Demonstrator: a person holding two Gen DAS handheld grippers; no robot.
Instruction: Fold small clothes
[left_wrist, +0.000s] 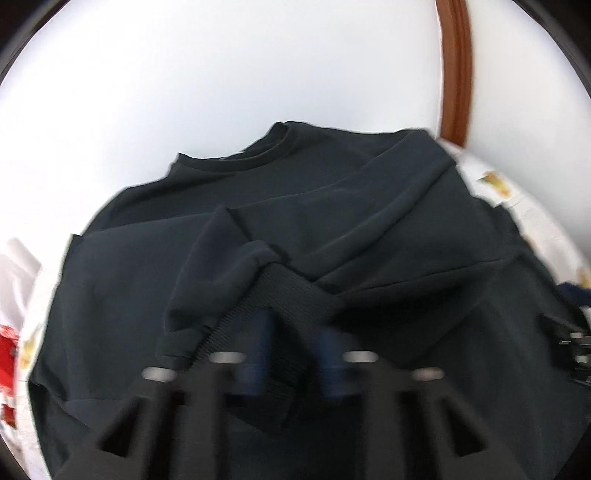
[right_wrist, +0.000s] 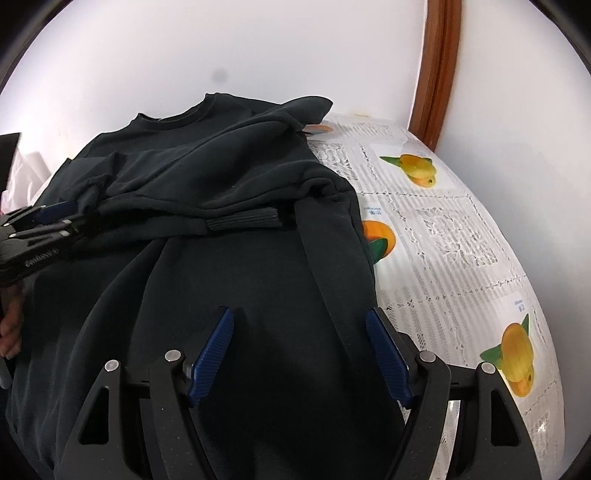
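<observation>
A dark sweatshirt (left_wrist: 295, 206) lies flat on the table with its collar at the far side and both sleeves folded across the chest. In the blurred left wrist view my left gripper (left_wrist: 295, 343) is shut on one sleeve's ribbed cuff (left_wrist: 295, 291), which runs between the blue pads. The right wrist view shows that left gripper (right_wrist: 79, 214) at the left edge, pinching the sleeve end on the sweatshirt (right_wrist: 240, 177). The other sleeve's cuff (right_wrist: 242, 223) rests mid-body. My right gripper (right_wrist: 299, 332) hovers open over the lower right part of the body, its pads apart with nothing between them.
A white lace-print tablecloth (right_wrist: 443, 229) with orange fruit pictures is bare to the right of the garment. A brown wooden frame (right_wrist: 439, 66) runs up the white wall behind. A person's hand (right_wrist: 11, 325) shows at the left edge. Red and white items (left_wrist: 7, 343) sit far left.
</observation>
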